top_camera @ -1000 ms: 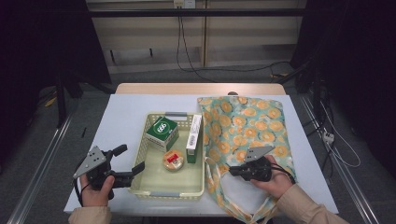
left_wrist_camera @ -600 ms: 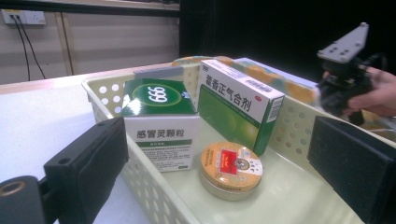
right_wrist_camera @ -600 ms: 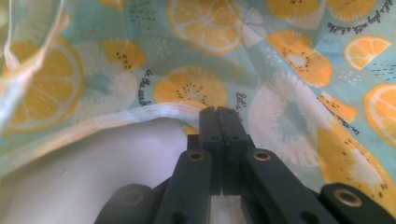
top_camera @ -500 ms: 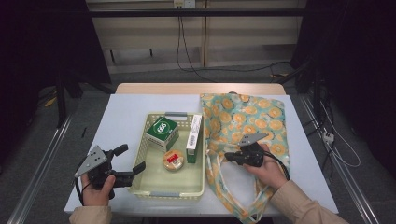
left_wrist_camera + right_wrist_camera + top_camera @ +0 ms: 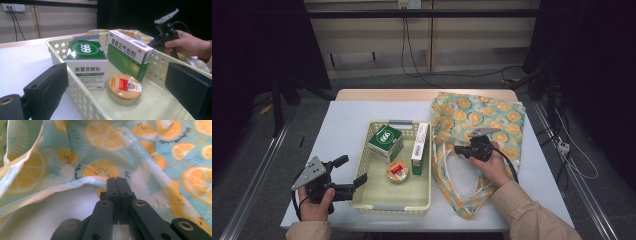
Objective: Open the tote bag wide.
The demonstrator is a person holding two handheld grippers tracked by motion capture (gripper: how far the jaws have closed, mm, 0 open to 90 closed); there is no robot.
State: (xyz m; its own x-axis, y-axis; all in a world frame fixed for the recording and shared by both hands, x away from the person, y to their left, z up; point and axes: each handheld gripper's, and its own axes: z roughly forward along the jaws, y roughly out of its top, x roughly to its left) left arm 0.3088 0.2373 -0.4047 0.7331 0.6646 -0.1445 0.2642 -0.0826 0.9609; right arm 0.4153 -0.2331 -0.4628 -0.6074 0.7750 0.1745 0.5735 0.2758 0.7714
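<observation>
The basket (image 5: 362, 197) at lower centre of the high view holds a green box (image 5: 385, 141), a tall box (image 5: 419, 148) and a round tin (image 5: 397, 171). Right of it lies the bag (image 5: 492, 120); the right tool (image 5: 457, 149) pinches its rim. The left tool (image 5: 353, 172) gapes wide at the basket's left wall.

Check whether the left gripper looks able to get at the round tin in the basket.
Probably yes: the left gripper is open at the basket rim, and the round tin lies uncovered just beyond it.
</observation>
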